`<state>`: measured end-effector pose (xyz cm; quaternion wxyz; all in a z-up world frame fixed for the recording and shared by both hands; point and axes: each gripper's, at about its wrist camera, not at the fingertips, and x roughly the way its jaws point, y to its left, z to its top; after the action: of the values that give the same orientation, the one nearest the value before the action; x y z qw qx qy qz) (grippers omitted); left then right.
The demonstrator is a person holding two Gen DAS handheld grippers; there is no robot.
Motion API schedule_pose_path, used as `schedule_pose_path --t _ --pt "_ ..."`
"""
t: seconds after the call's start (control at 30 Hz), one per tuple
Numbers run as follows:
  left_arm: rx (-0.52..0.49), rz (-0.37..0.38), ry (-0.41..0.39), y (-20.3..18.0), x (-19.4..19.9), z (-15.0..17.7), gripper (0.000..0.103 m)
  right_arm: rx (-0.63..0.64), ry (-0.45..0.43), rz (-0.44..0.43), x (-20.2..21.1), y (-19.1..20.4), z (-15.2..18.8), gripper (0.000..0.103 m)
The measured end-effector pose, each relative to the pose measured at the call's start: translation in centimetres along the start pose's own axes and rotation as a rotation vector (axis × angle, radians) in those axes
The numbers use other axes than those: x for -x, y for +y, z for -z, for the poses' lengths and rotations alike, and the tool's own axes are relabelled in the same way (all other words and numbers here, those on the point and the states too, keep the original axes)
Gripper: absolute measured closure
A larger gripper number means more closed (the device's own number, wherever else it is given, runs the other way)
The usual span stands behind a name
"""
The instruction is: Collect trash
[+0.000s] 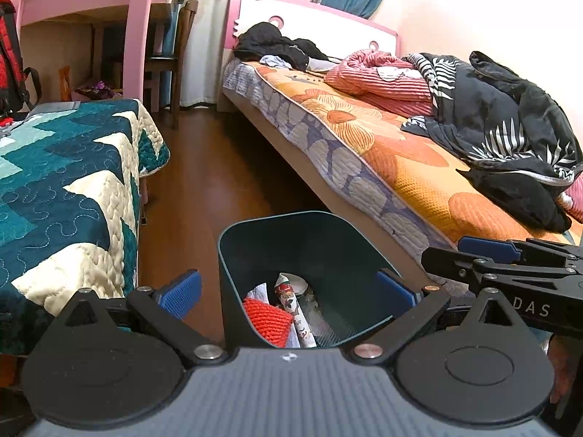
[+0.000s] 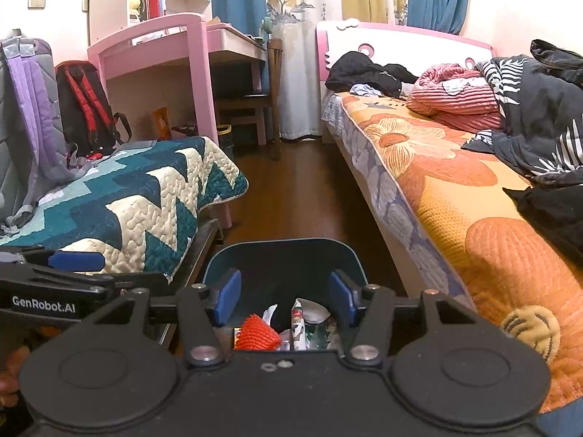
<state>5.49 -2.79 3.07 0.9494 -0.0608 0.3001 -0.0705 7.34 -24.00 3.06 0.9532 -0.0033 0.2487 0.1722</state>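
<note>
Over the dark-teal trash bin (image 1: pixel 291 240) I held left gripper (image 1: pixel 288 291) and right gripper (image 2: pixel 284 300) spread, empty, apparently post-drop onto red knit piece (image 1: pixel 267 320).

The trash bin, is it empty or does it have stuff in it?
Not empty. The trash bin stands upright and open, with an orange knitted thing, a printed wrapper and crumpled paper at the bottom.

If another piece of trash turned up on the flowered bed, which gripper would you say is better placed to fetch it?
Probably the right gripper. It is open and empty over the bin, and the bed lies on its side. The left gripper, also open, sits nearer the quilt.
</note>
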Motion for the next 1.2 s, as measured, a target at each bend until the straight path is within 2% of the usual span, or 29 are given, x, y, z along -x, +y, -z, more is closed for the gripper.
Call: schedule_pose_path --t 0.2,0.33,1.2 --pt "-0.008 0.004 -0.008 0.0 0.1 0.0 0.001 0.0 -0.018 -0.029 0.5 0.1 0.0 0.049" --pt "-0.001 -0.005 -0.008 0.0 0.1 0.0 0.001 0.042 -0.043 -0.04 0.9 0.8 0.0 0.049" --pt "0.017 -0.026 0.013 0.6 -0.3 0.4 0.001 0.052 -0.026 -0.047 0.6 1.3 0.1 0.049"
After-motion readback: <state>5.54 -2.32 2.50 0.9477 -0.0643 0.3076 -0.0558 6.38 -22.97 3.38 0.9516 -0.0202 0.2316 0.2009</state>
